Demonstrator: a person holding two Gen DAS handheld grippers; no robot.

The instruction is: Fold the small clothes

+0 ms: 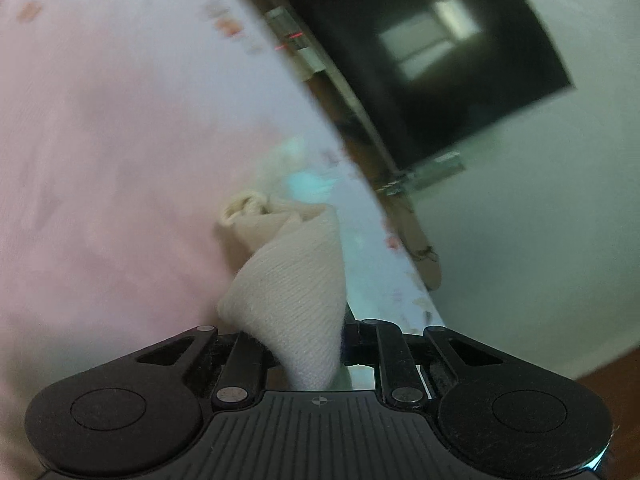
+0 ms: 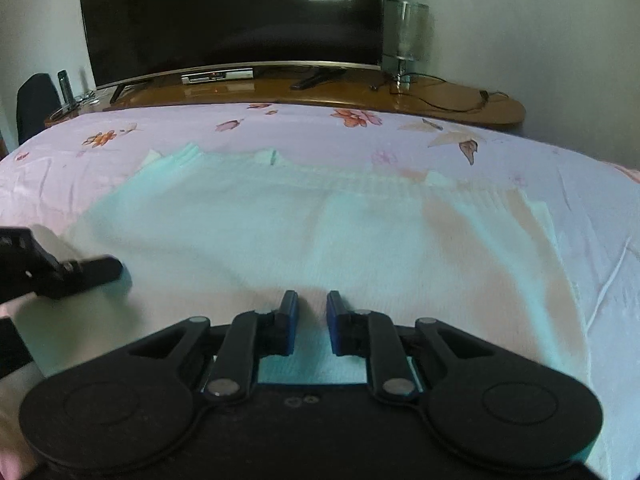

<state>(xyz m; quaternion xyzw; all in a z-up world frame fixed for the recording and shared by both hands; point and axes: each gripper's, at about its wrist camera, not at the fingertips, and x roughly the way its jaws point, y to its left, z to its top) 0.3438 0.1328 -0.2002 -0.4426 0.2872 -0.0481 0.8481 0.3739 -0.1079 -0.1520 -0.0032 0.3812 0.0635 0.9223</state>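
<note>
A pale mint and cream knitted garment lies spread flat on the pink floral bedsheet. My right gripper hovers low over its near edge, its blue-padded jaws a little apart and empty. My left gripper shows at the left edge of the right wrist view, at the garment's left side. In the left wrist view the left gripper is shut on a bunched fold of the cream knit, which rises up between the fingers and hides them. That view is tilted and blurred.
Beyond the bed stands a wooden TV bench with a large dark television, a remote, a glass lamp and cables. A dark chair stands at the far left.
</note>
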